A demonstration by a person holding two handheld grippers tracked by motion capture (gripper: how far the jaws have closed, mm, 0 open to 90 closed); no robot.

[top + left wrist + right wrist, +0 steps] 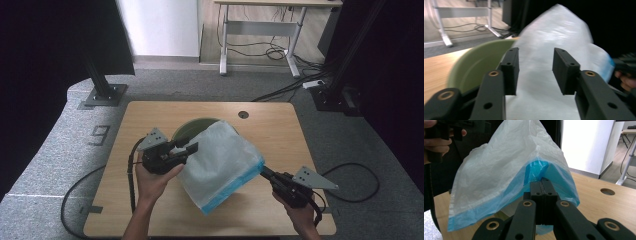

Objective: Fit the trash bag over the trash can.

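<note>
On the left of the high view, the left gripper is held in a hand whose forearm is cut off by the bottom edge. Its jaws stand spread, with the bag's white side between them; in the left gripper view the black, flat, rectangular pads sit either side of the film, and whether they touch it cannot be told, as that picture is blurred.

The bag is thin, crinkled, see-through white plastic with a blue band along its lower rim, puffed into a loose pillow shape and lifted above the middle of the worktop, a pale wood-grain board with rounded corners and a round hole near its far edge. Behind and beneath the bag is a pale green bowl: smooth, round, mostly hidden, only its far-left rim in sight. What lies inside the bowl or the bag cannot be made out.

On the right, the right gripper has its jaws pressed together, pinching a bunched fold of the blue band. The hand holding it is cut off at the bottom edge.
</note>
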